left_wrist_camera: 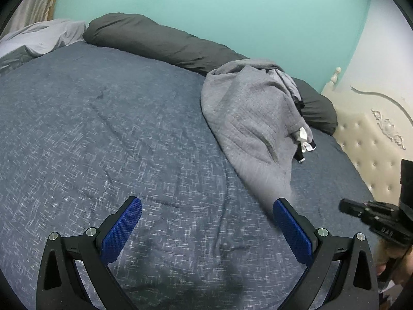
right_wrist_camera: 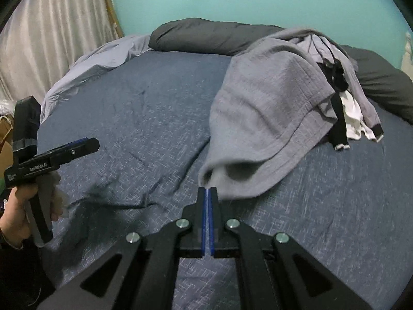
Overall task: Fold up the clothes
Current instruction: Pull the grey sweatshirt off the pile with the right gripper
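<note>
The right gripper (right_wrist_camera: 208,190) apparently pinches the grey garment's (right_wrist_camera: 260,108) near corner; the left gripper (left_wrist_camera: 206,228) gapes empty beside it.

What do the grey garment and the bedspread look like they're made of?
Grey garment: seemingly soft matte knit, perhaps cotton fleece; it has a fuzzy weave and a stitched hem band. Bedspread: matte woven fabric, navy with white flecks, lightly creased.

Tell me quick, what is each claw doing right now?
Left gripper: open, holding nothing.
Right gripper: closed on the edge of the grey garment.
</note>
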Demonstrator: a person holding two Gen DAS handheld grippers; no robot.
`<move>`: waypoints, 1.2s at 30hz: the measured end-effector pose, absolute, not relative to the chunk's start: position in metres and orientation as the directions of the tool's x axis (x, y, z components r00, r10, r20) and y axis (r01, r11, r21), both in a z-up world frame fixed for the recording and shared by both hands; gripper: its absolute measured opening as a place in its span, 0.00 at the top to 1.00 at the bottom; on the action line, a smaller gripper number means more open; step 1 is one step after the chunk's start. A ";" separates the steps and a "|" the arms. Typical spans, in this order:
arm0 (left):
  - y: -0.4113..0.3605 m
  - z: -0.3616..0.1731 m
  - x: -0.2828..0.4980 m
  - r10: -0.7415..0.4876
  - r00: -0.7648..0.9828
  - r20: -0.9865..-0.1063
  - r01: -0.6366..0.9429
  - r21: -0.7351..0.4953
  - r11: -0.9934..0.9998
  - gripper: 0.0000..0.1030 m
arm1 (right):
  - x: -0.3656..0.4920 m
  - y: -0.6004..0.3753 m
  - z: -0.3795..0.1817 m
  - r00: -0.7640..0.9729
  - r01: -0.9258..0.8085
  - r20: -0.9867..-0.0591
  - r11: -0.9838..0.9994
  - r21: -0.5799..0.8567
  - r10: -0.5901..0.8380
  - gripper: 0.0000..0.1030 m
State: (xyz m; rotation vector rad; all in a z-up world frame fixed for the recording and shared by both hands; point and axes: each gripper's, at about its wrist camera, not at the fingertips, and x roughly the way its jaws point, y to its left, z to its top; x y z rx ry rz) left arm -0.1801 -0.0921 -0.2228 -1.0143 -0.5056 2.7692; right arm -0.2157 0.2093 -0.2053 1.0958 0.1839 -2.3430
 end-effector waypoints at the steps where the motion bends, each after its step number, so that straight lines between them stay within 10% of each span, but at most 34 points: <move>1: -0.094 -0.225 -0.180 0.249 -0.758 -0.603 -0.021 -0.358 -0.933 0.00 | -0.215 0.211 -0.204 -0.528 0.520 -0.741 -0.848 0.104 -0.415 0.99; 4: -0.099 -0.230 -0.185 0.247 -0.753 -0.610 -0.012 -0.362 -0.932 0.00 | -0.227 0.216 -0.200 -0.564 0.473 -0.730 -0.876 0.098 -0.386 0.94; 8: -0.103 -0.233 -0.189 0.258 -0.752 -0.607 -0.010 -0.380 -0.925 0.00 | -0.266 0.217 -0.203 -0.574 0.403 -0.739 -0.907 0.120 -0.352 0.58; 20: -0.100 -0.242 -0.198 0.260 -0.733 -0.628 -0.004 -0.378 -0.926 0.00 | -0.375 0.205 -0.250 -0.574 0.236 -0.776 -0.960 0.151 -0.263 0.29; 28: -0.101 -0.252 -0.202 0.257 -0.718 -0.647 0.004 -0.373 -0.928 0.00 | -0.408 0.167 -0.276 -0.571 0.252 -0.785 -0.961 0.112 -0.242 0.30; 36: -0.106 -0.254 -0.204 0.256 -0.713 -0.653 0.015 -0.379 -0.925 0.00 | -0.406 0.152 -0.284 -0.555 0.324 -0.789 -0.942 0.089 -0.266 0.94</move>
